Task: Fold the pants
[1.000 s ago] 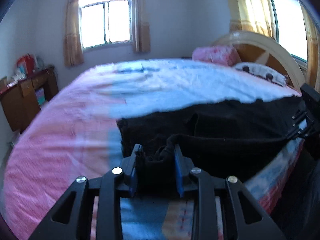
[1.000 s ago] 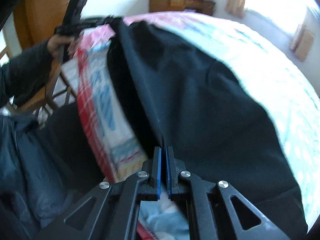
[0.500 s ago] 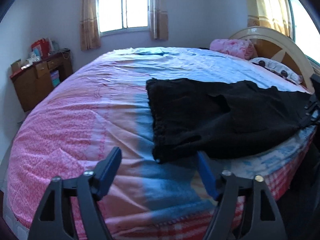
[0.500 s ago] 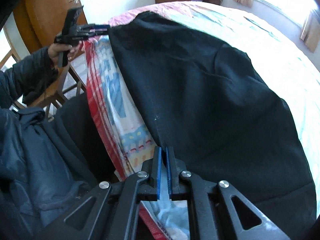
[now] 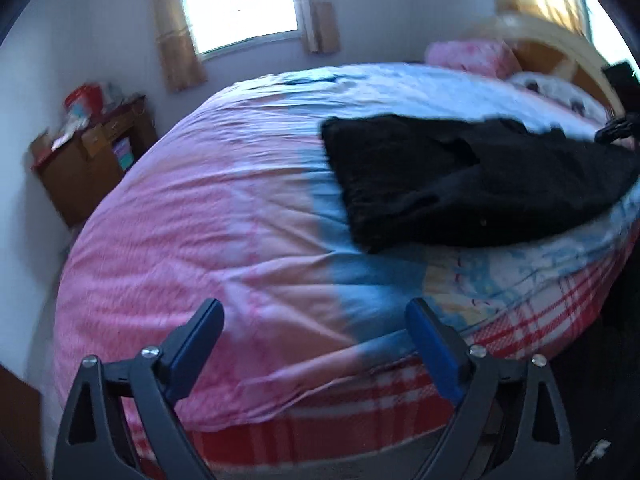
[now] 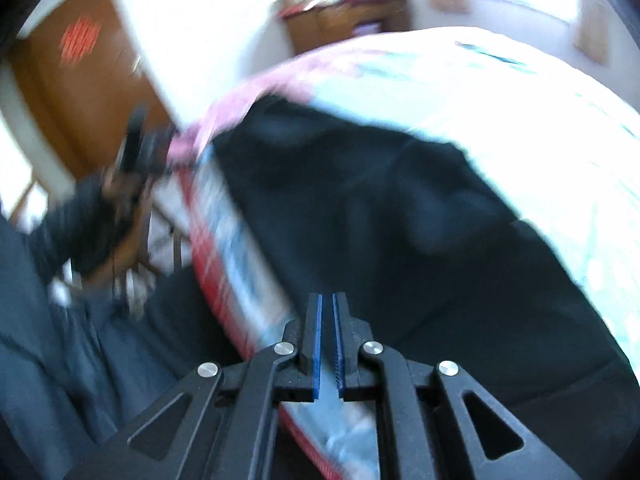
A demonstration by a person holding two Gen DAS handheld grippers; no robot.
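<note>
A: Pants (image 5: pixel 472 184), black, lie spread on the bed (image 5: pixel 240 220), toward three o'clock in the left wrist view, over the blue and white part of the cover and close to the near edge with its red checks; do you see them from the other side?

B: Yes; in the right wrist view the pants (image 6: pixel 420 232) fill the middle and run out to four o'clock, though that view is blurred.

A: Left gripper (image 5: pixel 316 340) sits at six o'clock, its fingers (image 5: pixel 430 344) spread wide and holding nothing, above the pink stretch of the cover, well apart from the cloth.

B: Right gripper (image 6: pixel 327 340) has its blue-lined fingers (image 6: pixel 316 344) nearly pressed together with a thin slit between; whether cloth is pinched in it I cannot tell.

A: Any writing?

B: A red ornament (image 6: pixel 80 42) on the brown door (image 6: pixel 68 92) at ten o'clock, too smeared to read; no labels legible on the pants.

A: Window (image 5: pixel 240 4) at twelve o'clock; wooden cabinet (image 5: pixel 92 160) at nine; pink pillow (image 5: pixel 472 56) at two.
</note>
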